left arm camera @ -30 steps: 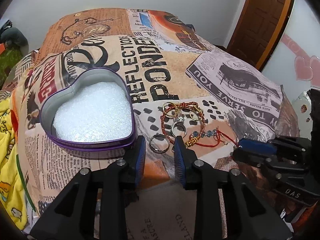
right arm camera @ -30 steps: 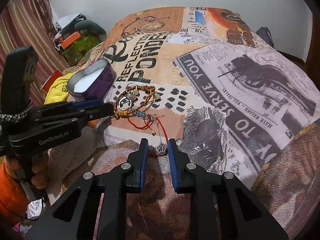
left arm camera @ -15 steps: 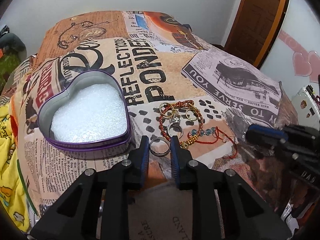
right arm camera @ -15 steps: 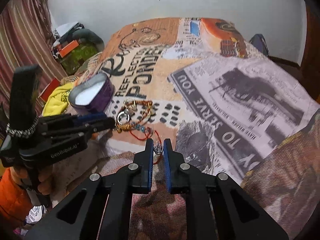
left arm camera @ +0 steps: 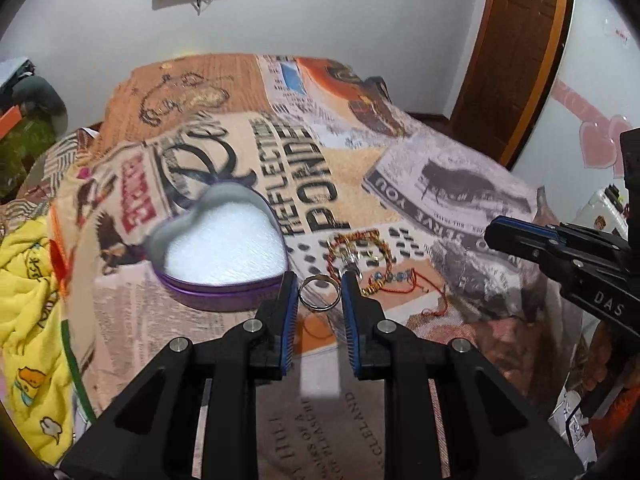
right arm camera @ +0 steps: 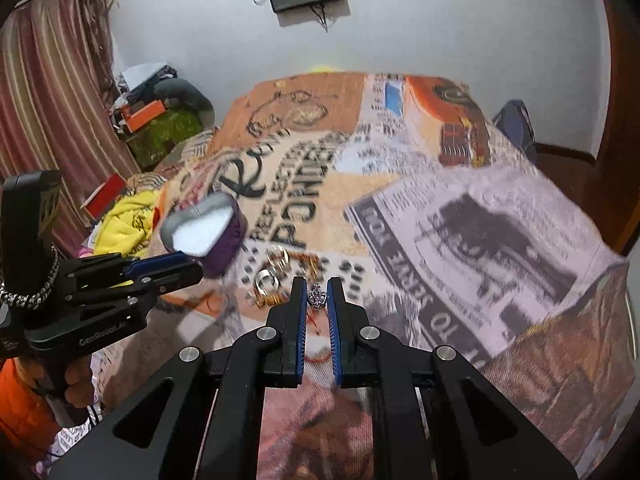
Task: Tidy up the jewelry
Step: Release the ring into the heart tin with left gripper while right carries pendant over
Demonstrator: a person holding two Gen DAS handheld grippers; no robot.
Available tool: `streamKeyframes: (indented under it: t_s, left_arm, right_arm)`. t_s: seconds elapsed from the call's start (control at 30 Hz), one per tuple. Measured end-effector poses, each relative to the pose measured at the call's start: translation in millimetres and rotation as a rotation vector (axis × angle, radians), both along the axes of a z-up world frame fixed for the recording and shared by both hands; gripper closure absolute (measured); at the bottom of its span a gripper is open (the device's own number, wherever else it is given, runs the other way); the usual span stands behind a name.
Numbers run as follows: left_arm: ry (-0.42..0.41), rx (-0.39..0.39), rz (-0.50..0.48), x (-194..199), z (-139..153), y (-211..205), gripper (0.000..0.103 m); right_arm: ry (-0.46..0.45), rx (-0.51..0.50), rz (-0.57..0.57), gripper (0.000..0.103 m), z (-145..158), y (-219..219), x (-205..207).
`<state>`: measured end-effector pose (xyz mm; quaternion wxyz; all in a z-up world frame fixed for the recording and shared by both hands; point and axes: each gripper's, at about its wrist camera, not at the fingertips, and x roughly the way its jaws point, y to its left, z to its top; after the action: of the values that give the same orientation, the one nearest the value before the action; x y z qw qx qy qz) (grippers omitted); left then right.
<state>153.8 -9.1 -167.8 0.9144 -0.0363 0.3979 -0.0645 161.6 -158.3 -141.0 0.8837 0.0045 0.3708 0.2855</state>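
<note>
Left tool (left arm camera: 320, 292): jaws clenched on a plain silver ring (left arm camera: 319, 293), pinched edge-on across its band and lifted clear of the bed (left arm camera: 460, 184). It sits just in front of the heart-shaped tin (left arm camera: 224, 244), near the tin's front wall.

Right tool (right arm camera: 317, 300): jaws grasping a small silver crown ring (right arm camera: 317, 299) between the fingertip pads, also raised off the bedspread. It is further from the tin than the left tool, on the far side of the jewelry pile from it.

Jewelry pile (left arm camera: 360, 256): just beside the tin, on its right as the left wrist view shows it. It comprises a red-and-gold woven bracelet (left arm camera: 356, 240), a beaded red thread bracelet (left arm camera: 400, 280) and more rings; the exact count is blurred. In the right wrist view, loose rings (right arm camera: 276, 264) lie between the tin (right arm camera: 204, 232) and the right tool.

Tin: open, lined with white padding, no jewelry seen inside.

Handling judgement: the rings are light, rigid and smooth metal, and are likely to slip or twist if gripped off-centre, so a hold across the band suits the plain one. The crown ring's ornate top looks delicate; a grip on the band or lower sides is safer. Thread bracelets are limp and tangle-prone, best taken at the bead cluster or knot.

Step judged: carrying both rings to the tin.
</note>
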Motion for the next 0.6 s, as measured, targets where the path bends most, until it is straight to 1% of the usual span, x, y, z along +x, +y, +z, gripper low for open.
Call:
streamKeyframes:
  t_s: [0.27, 0.47, 0.6]
  left_arm:
    - [-0.093, 0.027, 0.048, -12.7, 33.6, 19.2, 0.082]
    - [-0.141, 0.038, 0.086, -16.8, 48.7, 38.5, 0.082]
    - [-0.161, 0.042, 0.107, -16.4, 52.4, 50.5, 0.082]
  right_arm:
    - [-0.111, 0.038, 0.037, 0.094, 37.4, 23.5, -1.4]
    - [-0.143, 0.055, 0.076, 0.094, 49.8, 46.9, 0.5]
    - [-0.146, 0.07, 0.105, 0.094, 53.3, 63.0, 5.5]
